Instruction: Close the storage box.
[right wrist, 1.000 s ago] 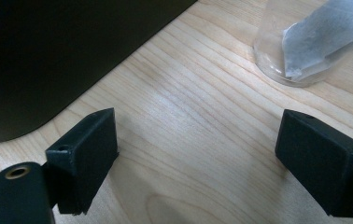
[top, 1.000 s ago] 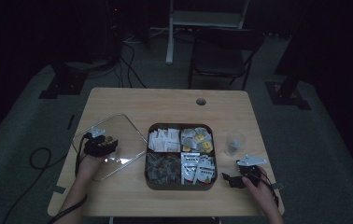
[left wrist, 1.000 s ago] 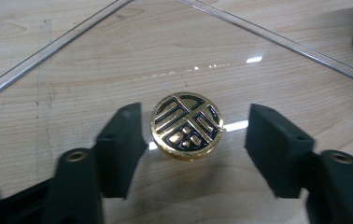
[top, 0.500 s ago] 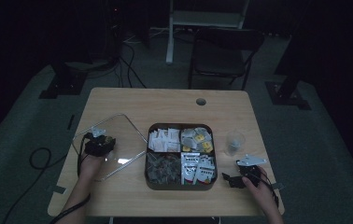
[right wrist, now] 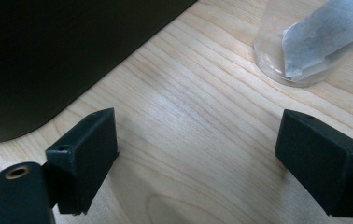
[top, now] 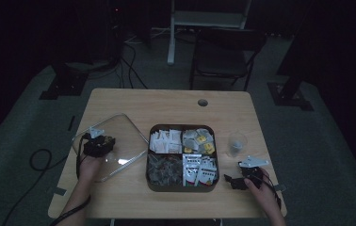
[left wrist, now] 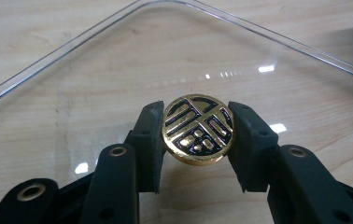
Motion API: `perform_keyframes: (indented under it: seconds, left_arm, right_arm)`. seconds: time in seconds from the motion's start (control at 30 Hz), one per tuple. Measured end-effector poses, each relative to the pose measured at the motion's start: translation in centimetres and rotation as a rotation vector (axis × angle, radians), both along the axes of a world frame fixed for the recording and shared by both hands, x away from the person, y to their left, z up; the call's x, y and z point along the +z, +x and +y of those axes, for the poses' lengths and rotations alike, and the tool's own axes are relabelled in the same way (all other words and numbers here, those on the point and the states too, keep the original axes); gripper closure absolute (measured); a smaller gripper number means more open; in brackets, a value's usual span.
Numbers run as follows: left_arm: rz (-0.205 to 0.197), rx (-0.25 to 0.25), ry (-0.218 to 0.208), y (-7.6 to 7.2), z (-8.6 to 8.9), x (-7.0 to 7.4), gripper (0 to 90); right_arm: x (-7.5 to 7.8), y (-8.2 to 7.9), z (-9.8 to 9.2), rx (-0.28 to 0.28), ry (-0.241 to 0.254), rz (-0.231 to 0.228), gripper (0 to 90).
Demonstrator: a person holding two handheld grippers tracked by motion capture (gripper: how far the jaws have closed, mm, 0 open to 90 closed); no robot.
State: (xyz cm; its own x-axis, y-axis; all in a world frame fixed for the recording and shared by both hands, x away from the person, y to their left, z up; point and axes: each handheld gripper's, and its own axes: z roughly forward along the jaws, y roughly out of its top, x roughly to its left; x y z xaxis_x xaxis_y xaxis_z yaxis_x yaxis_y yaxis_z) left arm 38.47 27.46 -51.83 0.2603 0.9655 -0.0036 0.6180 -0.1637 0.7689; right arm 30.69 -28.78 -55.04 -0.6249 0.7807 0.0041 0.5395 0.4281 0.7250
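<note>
A: High view, entries?
B: Lid [top: 122, 136] flat on table [top: 166, 106], just left of tray [top: 148, 160]. Left claw [top: 98, 145] set on lid's middle. Right claw [top: 235, 181] low by tray's near right corner, cup [top: 236, 143] near, beyond it.

A: Left gripper view?
B: Left claw [left wrist: 198, 116] narrow, clamped on gold knob [left wrist: 198, 129], pads pressing both sides. Clear lid [left wrist: 72, 44] underneath, wood visible through it.

A: Step?
B: Judged: knob gripped, lift not yet begun. Calls for a straight rise, then a level carry rightward over tray, corners matched before lowering.

A: Right gripper view?
B: Right claw [right wrist: 198, 154] wide, holding nothing. Bare wood between dark tray [right wrist: 48, 56] wall and cup [right wrist: 296, 46] with bag [right wrist: 324, 32].

A: Edges, room?
B: Lid's near corner close to table's left edge; open wood behind lid and tray. Tray wall a likely catch on a low carry.
</note>
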Motion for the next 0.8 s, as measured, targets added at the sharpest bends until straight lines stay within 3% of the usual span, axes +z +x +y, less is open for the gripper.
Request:
perform_keyframes:
  seconds: [0.43, 0.8]
  left_arm:
    - [-0.05, 0.014, -0.019, -0.5, 1.6, 3.6, 59.8]
    - [-0.097, -0.082, -0.037, -1.2, -0.4, 6.4, 59.7]
  right_arm:
    - [0.0, 0.0, 0.0, 0.0, 0.0, 0.0, 12.4]
    - [0.0, 0.0, 0.0, 0.0, 0.0, 0.0, 12.5]
